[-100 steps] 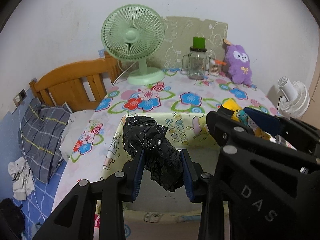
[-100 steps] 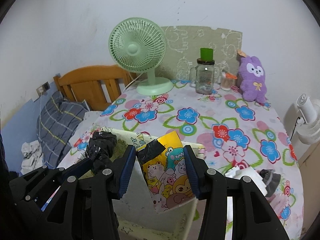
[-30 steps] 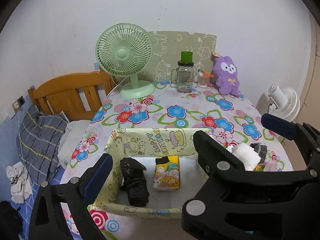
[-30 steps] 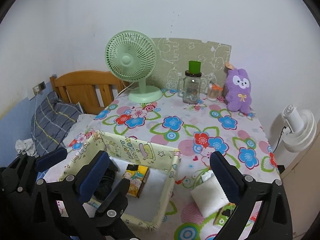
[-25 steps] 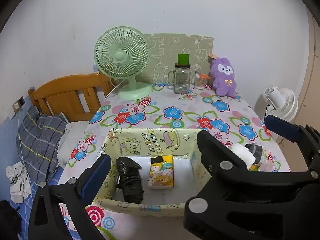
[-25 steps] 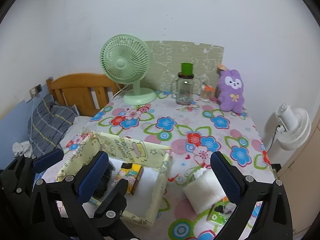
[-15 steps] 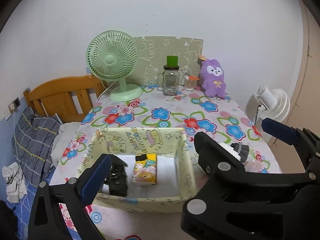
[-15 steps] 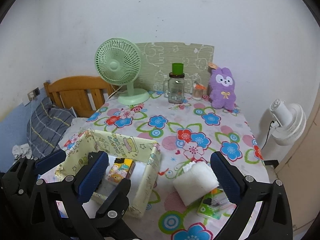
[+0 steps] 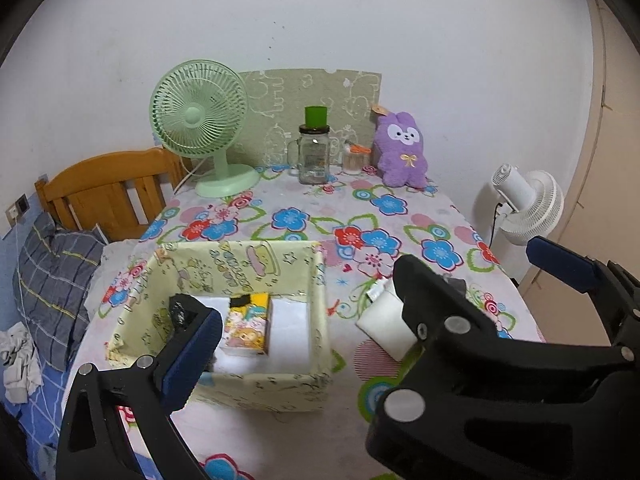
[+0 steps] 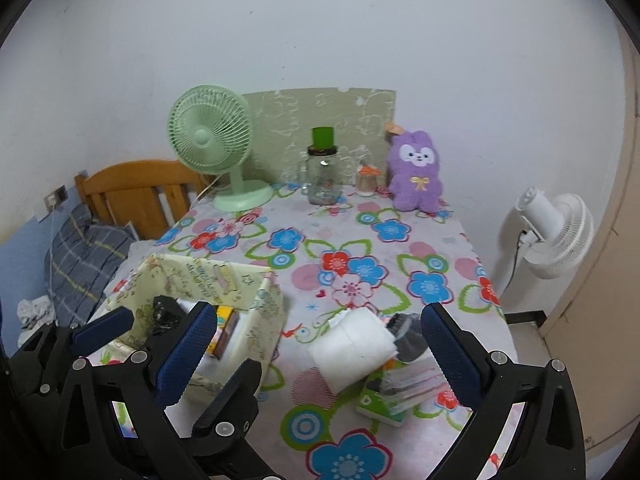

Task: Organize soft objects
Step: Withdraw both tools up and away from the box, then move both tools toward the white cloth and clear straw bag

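Note:
A pale yellow fabric box [image 9: 244, 258] [image 10: 208, 276] stands on the floral table. Inside lie a black plastic bundle [image 9: 178, 312] [image 10: 162, 314] and a yellow cartoon tissue pack [image 9: 246, 326] [image 10: 224, 330]. A white soft tissue pack [image 10: 352, 348] [image 9: 384, 322] lies right of the box, with a grey item [image 10: 406, 338] and a green-edged packet [image 10: 394, 392] beside it. My left gripper [image 9: 360, 300] is open and empty above the box. My right gripper [image 10: 316, 356] is open and empty, held above the white pack.
At the table's back stand a green desk fan [image 9: 200, 120], a glass jar with green lid [image 9: 314, 152], a small cup [image 9: 352, 158] and a purple plush rabbit [image 9: 402, 152]. A wooden headboard [image 9: 104, 188] and pillow [image 9: 52, 272] are left; a white floor fan [image 10: 556, 232] is right.
Both grippers let go of the black bundle and the yellow pack into the box, opened wide, and drew back and to the right. The white pack has come into view.

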A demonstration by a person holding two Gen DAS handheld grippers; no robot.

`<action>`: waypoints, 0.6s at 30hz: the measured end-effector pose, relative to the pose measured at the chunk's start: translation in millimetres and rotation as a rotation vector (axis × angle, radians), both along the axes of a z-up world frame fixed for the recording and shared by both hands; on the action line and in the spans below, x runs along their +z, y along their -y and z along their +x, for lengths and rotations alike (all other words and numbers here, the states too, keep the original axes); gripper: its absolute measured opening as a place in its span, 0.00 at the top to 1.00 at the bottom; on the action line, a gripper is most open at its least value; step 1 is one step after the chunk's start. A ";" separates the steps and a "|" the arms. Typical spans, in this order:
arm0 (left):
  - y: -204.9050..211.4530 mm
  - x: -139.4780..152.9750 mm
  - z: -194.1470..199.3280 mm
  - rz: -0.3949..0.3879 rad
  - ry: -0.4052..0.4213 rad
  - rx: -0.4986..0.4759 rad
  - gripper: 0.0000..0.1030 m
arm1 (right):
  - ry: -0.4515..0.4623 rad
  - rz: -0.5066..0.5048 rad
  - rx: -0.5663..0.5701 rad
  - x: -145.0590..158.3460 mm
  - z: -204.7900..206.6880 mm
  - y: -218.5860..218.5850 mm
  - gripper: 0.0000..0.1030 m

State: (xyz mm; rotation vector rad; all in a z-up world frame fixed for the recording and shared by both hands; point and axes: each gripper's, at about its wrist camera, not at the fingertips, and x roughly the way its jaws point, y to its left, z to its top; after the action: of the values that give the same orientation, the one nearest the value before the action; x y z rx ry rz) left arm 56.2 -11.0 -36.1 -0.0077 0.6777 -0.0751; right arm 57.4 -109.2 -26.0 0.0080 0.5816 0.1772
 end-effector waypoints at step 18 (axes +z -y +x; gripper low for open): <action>43.3 -26.1 -3.1 -0.016 -0.048 -0.068 0.00 | -0.044 -0.028 -0.052 -25.0 -13.5 41.2 0.00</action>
State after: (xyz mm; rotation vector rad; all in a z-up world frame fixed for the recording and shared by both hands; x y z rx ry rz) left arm 53.1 -54.3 -62.2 -0.0024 0.7251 -0.1458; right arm 43.9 -150.3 -50.9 -0.0003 0.6268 0.1189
